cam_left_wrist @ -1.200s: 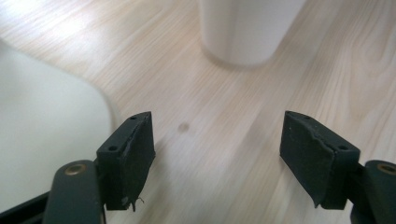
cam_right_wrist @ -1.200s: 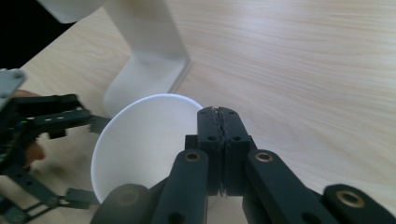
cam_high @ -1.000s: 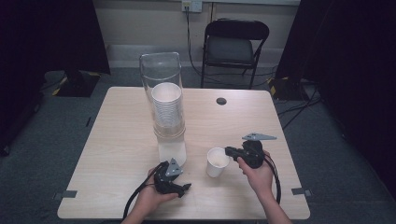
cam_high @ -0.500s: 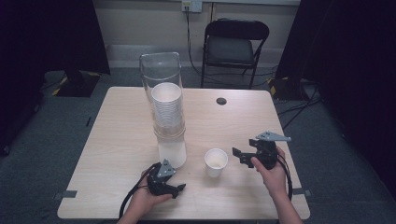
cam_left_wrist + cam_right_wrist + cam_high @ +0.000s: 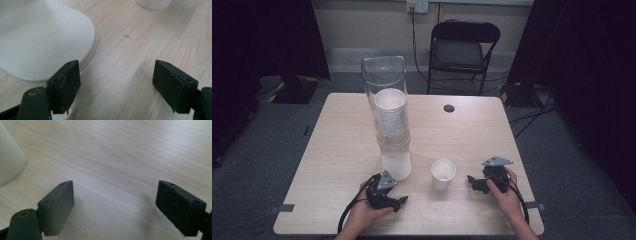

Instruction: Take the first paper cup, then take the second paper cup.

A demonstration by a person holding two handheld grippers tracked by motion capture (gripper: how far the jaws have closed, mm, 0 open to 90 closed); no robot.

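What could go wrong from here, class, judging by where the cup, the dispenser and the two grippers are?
1. The cup stands free and empty beside the open right gripper; a careless sweep could tip it.
2. The open left gripper sits close to the tall dispenser; a bump at its base might topple it.

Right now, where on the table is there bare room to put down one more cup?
The table is bare left of the cup dispenser, and at the far right, between the dispenser and the black grommet. The near edge is crowded: left gripper, single paper cup, right gripper.
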